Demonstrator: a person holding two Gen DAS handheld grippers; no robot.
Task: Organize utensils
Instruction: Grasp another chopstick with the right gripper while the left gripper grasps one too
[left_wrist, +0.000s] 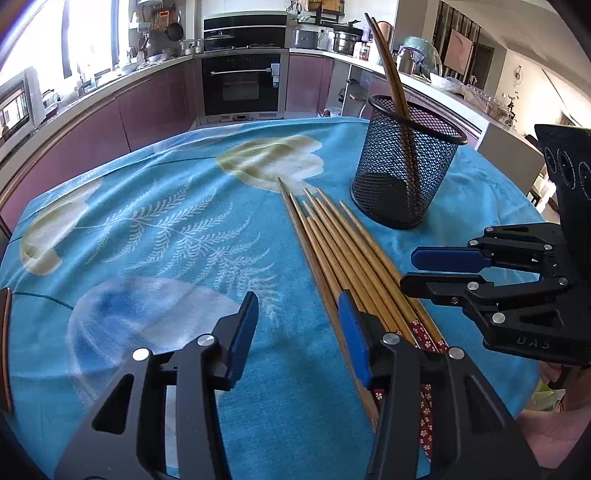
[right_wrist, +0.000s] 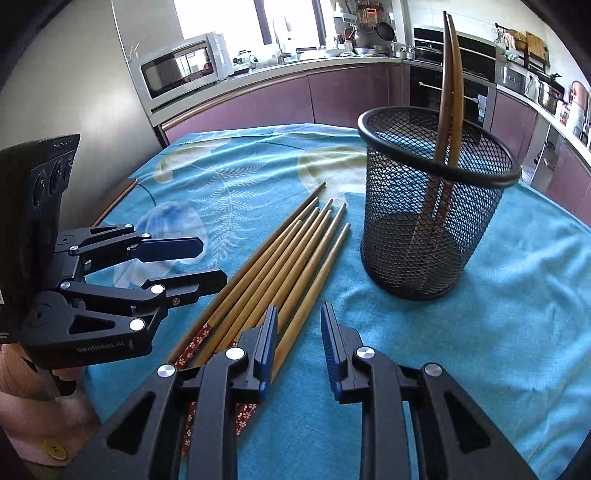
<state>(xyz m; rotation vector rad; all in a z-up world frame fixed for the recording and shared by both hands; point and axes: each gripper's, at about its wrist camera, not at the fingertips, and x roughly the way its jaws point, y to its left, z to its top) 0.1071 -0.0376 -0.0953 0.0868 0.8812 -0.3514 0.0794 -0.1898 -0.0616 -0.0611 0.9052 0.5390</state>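
Several wooden chopsticks (left_wrist: 332, 240) (right_wrist: 288, 251) with red flowered ends lie side by side on the blue cloth. A black mesh cup (left_wrist: 402, 177) (right_wrist: 424, 240) stands upright just beyond them and holds two chopsticks (left_wrist: 391, 74) (right_wrist: 452, 92) that lean on its rim. My left gripper (left_wrist: 297, 332) (right_wrist: 214, 262) is open, its right finger over the left side of the bundle. My right gripper (right_wrist: 299, 332) (left_wrist: 406, 271) is open with a narrower gap. The rightmost chopstick runs up between its fingers, close to the left pad, and is not pinched.
The blue patterned cloth (left_wrist: 166, 229) covers a round table whose wooden edge (right_wrist: 118, 199) shows at the left. Behind are kitchen counters with an oven (left_wrist: 242, 85) and a microwave (right_wrist: 181, 68). A person's hand holds each gripper at the near edge.
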